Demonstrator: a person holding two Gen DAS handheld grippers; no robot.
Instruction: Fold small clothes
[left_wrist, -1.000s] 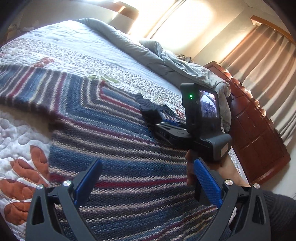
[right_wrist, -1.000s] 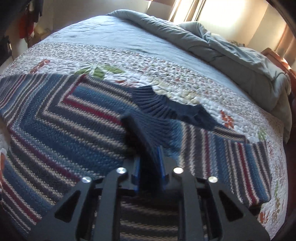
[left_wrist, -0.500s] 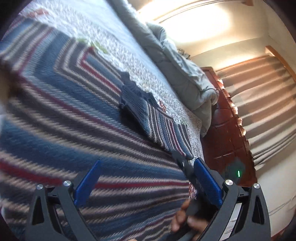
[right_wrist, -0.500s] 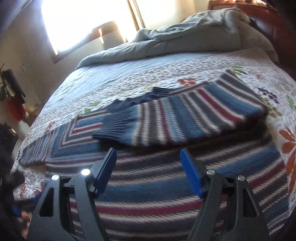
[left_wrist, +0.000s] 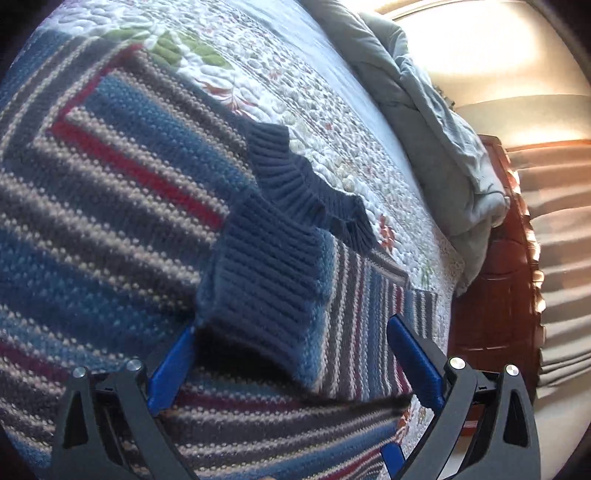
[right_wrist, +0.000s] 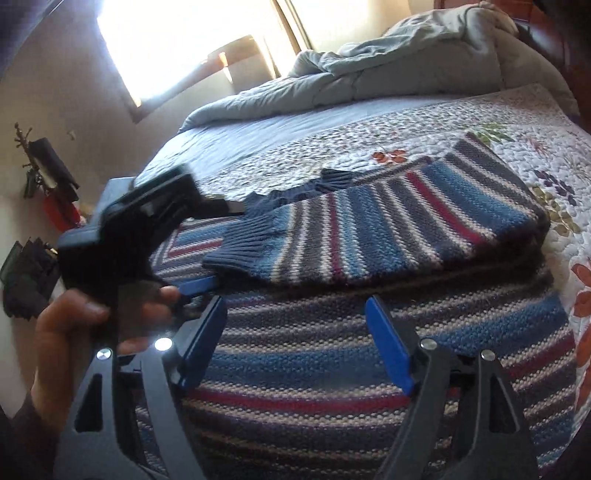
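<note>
A striped blue, grey and red knit sweater (right_wrist: 332, 376) lies flat on the bed. One sleeve (right_wrist: 388, 236) is folded across its body, with the navy ribbed cuff (left_wrist: 266, 280) on top. My left gripper (left_wrist: 291, 343) is open, its jaws wide on either side of the cuff and just above it. It also shows in the right wrist view (right_wrist: 199, 284), held in a hand at the left. My right gripper (right_wrist: 295, 325) is open and empty above the sweater's lower body.
The sweater rests on a floral quilt (left_wrist: 332, 122). A bunched grey duvet (right_wrist: 369, 70) lies at the head of the bed. A wooden bed frame (left_wrist: 495, 280) and curtains (left_wrist: 554, 258) stand to the right. Dark clutter (right_wrist: 33, 266) sits beside the bed.
My right gripper let go of the sleeve cuff, opened and drew back over the lower body. My left gripper swung over to the cuff and now straddles it.
</note>
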